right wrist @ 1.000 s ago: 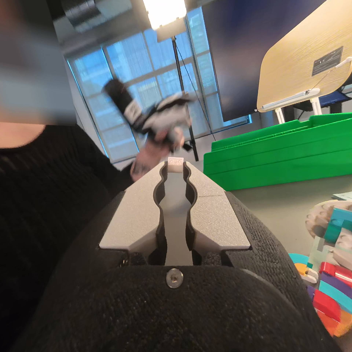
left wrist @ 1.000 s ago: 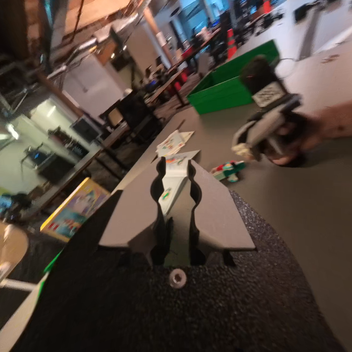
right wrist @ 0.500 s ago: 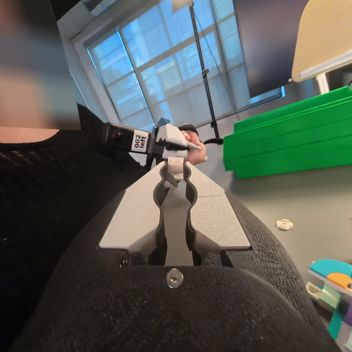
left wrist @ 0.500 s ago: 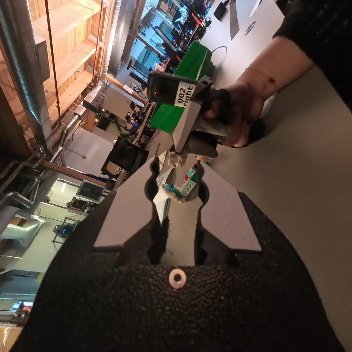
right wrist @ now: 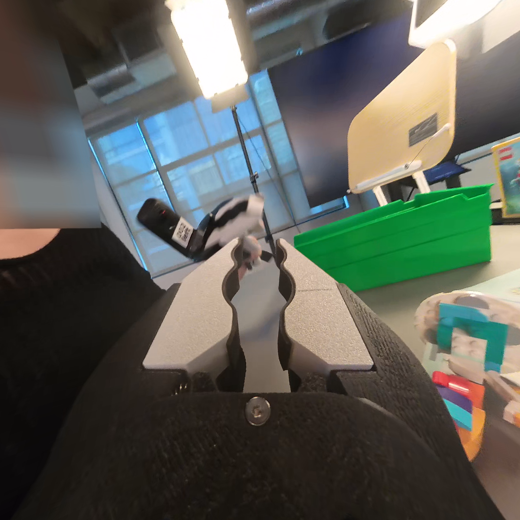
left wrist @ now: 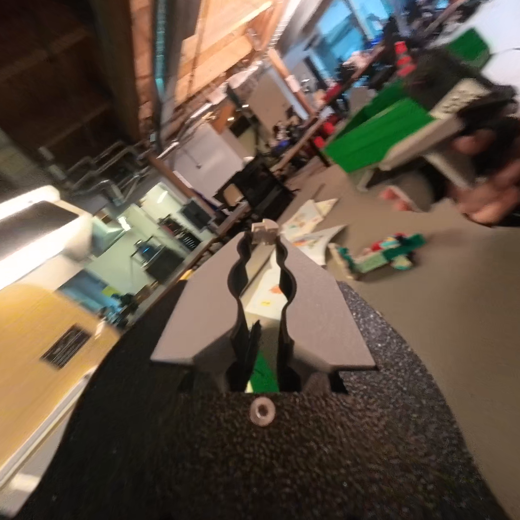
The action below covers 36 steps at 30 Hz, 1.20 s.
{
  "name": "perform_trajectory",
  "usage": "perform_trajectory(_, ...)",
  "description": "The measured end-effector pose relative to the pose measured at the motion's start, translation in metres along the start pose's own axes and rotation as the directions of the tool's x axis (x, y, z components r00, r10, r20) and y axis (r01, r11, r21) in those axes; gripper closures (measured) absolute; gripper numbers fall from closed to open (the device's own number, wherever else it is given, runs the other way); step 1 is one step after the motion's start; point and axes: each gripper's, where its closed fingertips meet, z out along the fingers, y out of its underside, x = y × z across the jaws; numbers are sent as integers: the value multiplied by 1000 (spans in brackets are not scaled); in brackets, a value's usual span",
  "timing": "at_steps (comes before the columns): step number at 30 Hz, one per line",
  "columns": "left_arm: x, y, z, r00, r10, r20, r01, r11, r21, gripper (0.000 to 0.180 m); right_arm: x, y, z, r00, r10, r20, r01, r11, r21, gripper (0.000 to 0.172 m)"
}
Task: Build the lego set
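My left gripper (left wrist: 263, 239) is shut on a small white brick (left wrist: 264, 231) pinched at its fingertips, held above the grey table (left wrist: 422, 323). My right gripper (right wrist: 257, 249) is open with nothing between its pads. In the right wrist view the left gripper (right wrist: 225, 222) shows blurred just beyond the right fingertips, apart from them. In the left wrist view the right gripper (left wrist: 450, 126) shows blurred at the upper right in a person's hand (left wrist: 495, 197).
A green, teal and red brick model (left wrist: 380, 259) and open booklets (left wrist: 309, 219) lie on the table. A green bin (right wrist: 394, 247) stands at the back. A colourful brick model (right wrist: 472, 351) sits at the right, and a person in black is close on the left. The tips of one gripper are about 11 centimeters away from the tips of the other.
The white brick was in my right gripper's fingertips; the two grippers met tip to tip, and now the left holds it. The right has opened and both have drawn apart.
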Motion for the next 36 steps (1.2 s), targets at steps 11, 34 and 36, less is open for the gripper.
perform_trajectory(11, -113, 138, -16, 909, -311, 277, 407, 809, -425, 166, 2, 7, 1, 1000, 0, -14, 0, 999, -35, 158)
perform_trajectory(34, -45, 288, -9, 780, -605, 158, 283, 115, -952, 166, 2, 7, 1, 999, -28, -18, 28, 999, -47, 164)
perform_trajectory(36, -44, 287, -8, 779, -608, 154, 278, 114, -954, 166, 1, 8, 1, 999, -32, -18, 31, 998, -51, 164)
